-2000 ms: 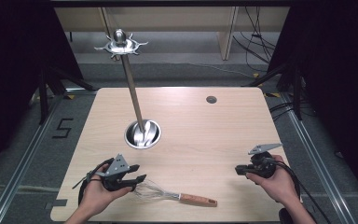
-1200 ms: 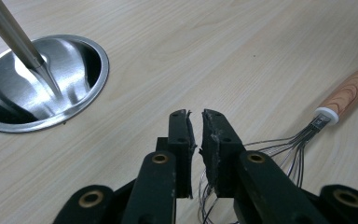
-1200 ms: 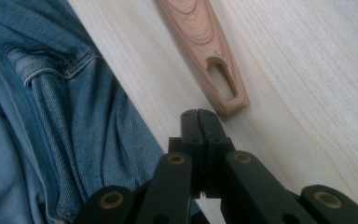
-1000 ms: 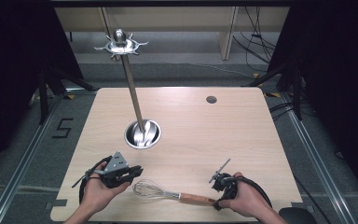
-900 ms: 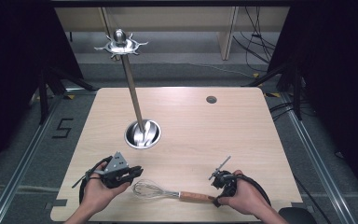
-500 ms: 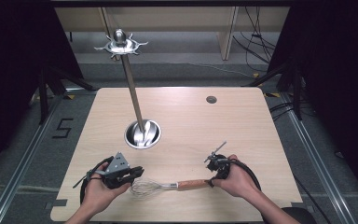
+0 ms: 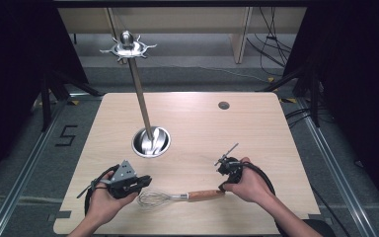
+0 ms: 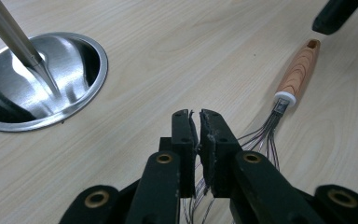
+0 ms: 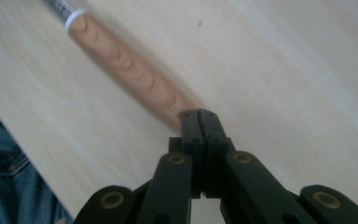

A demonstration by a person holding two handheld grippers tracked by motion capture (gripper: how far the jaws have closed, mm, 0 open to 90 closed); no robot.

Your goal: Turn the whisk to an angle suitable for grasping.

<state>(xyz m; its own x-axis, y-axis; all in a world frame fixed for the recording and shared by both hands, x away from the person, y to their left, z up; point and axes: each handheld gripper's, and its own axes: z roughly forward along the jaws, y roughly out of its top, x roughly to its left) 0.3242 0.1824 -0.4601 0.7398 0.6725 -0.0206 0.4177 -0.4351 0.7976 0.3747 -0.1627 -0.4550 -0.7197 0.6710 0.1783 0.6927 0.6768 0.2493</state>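
Pinching whisk wires, left gripper lies level; right gripper (jaws pressed together) at handle end.

- The stand base is sitting on the surface, left of the surface's middle, with its pole rising and leaning toward the far edge.
- The whisk is lying flat on the surface, nearer the front edge than the stand base, its wires pointing left and its handle pointing right.
- The left hand-held gripper is sitting in front and a little left of the stand base, at the wire end of the whisk.
- The right hand-held gripper is sitting in front and to the right of the stand base, at the handle's end.
- A small hole is lying behind and to the right of the stand base, near the far edge.
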